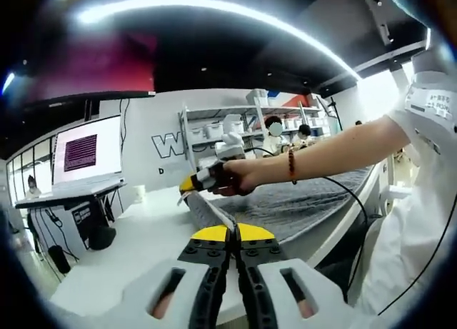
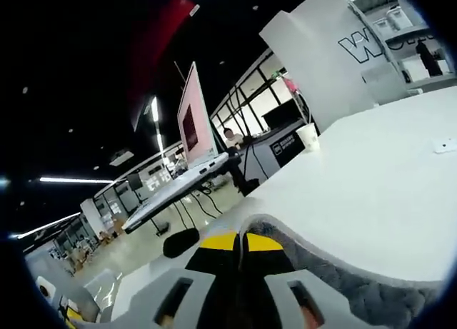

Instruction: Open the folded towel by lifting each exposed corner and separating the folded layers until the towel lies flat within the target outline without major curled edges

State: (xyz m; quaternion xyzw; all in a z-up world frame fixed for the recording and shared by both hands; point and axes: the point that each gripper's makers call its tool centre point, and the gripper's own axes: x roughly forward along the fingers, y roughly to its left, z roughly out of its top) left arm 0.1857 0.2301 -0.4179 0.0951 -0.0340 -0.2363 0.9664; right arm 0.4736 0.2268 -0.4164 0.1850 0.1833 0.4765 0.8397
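Note:
A grey towel [image 1: 307, 200] lies spread over the right part of the white table [image 1: 136, 236]. One edge of it rises as a taut strip to my left gripper [image 1: 230, 234], whose yellow-tipped jaws are shut on it. The strip's far end is held by my right gripper [image 1: 191, 183], gripped by a person's hand with a bead bracelet. In the right gripper view, my right gripper [image 2: 240, 242] is shut on the towel [image 2: 343, 286], whose grey fold curls around the right jaw just above the table [image 2: 371, 172].
A laptop [image 1: 86, 154] stands on a desk off the table's left end, also seen as the laptop [image 2: 196, 129]. A white cup [image 2: 308, 136] sits at the table's far edge. Shelves [image 1: 235, 125] and people stand by the back wall. The person's body is at the right.

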